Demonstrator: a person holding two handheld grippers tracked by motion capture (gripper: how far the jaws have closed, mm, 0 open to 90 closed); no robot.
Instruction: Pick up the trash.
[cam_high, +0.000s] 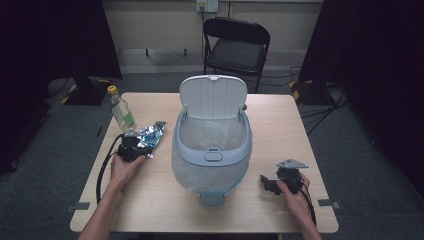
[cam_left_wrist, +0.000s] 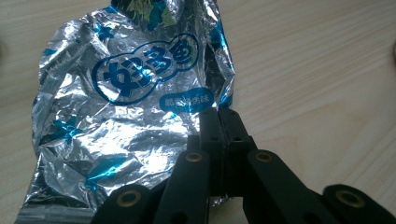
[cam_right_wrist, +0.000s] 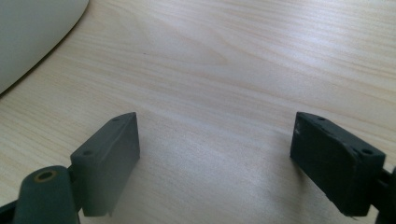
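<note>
A: What is the left gripper (cam_left_wrist: 218, 114) doing?

B: Its two black jaws are squeezed together on the edge of the shiny snack bag (cam_left_wrist: 126, 116). The foil is pinched between them. In the left gripper view the bag spreads over the left and top of the picture, and the jaws come up from the bottom middle and bite its lower right edge.

A: Where is the bag on the table (cam_high: 280, 125)?

B: In the high view the snack bag (cam_high: 150, 136) lies in the left middle of the picture, just left of the white bin (cam_high: 212, 150). A plastic bottle (cam_high: 121, 109) stands a bit above it. The left gripper (cam_high: 145, 149) sits at the bag's lower end.

A: How should the bag go in the bin?

B: I think it should be lifted slowly, high enough to clear the rim. The grip is only on a thin edge, so the foil could slip out. Keep the squeeze tight and don't shake. The bin's lid (cam_high: 213, 95) stands open already, so the bag can be let go over the hole.

A: And the right gripper (cam_high: 264, 181)?

B: It rests in the lower right of the high view, beside the bin. In the right gripper view its jaws stand wide apart with bare wood between them. It holds nothing.
</note>
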